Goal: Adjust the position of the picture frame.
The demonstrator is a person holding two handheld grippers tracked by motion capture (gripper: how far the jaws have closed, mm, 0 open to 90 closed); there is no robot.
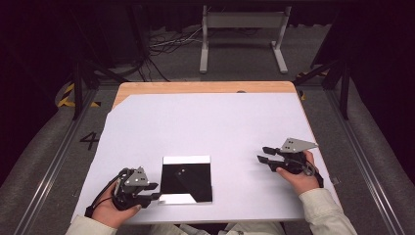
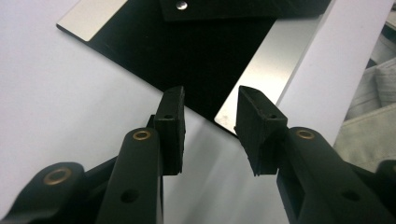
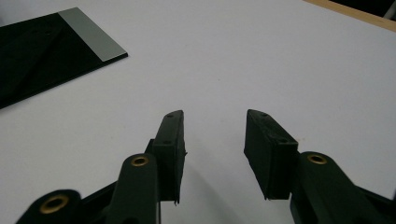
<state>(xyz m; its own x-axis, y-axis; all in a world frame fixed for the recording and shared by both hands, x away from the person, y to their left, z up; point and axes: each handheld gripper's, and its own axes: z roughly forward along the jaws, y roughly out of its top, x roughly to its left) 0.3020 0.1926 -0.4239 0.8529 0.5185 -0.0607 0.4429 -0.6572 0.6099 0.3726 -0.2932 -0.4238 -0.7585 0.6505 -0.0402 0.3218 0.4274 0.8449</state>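
White table cover (image 1: 205, 122), black mirror plate (image 1: 187, 180), left tool (image 1: 152, 192) open beside it, right tool (image 1: 262, 154) open.

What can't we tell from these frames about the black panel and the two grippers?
- Black panel: its glossy face mirrors the dark room in the high view, so what it is stays unclear.
- Left gripper: whether its jaws touch the panel's near corner; the left gripper view cannot settle it.
- Panel's far end: cut off by the right gripper view's left edge.
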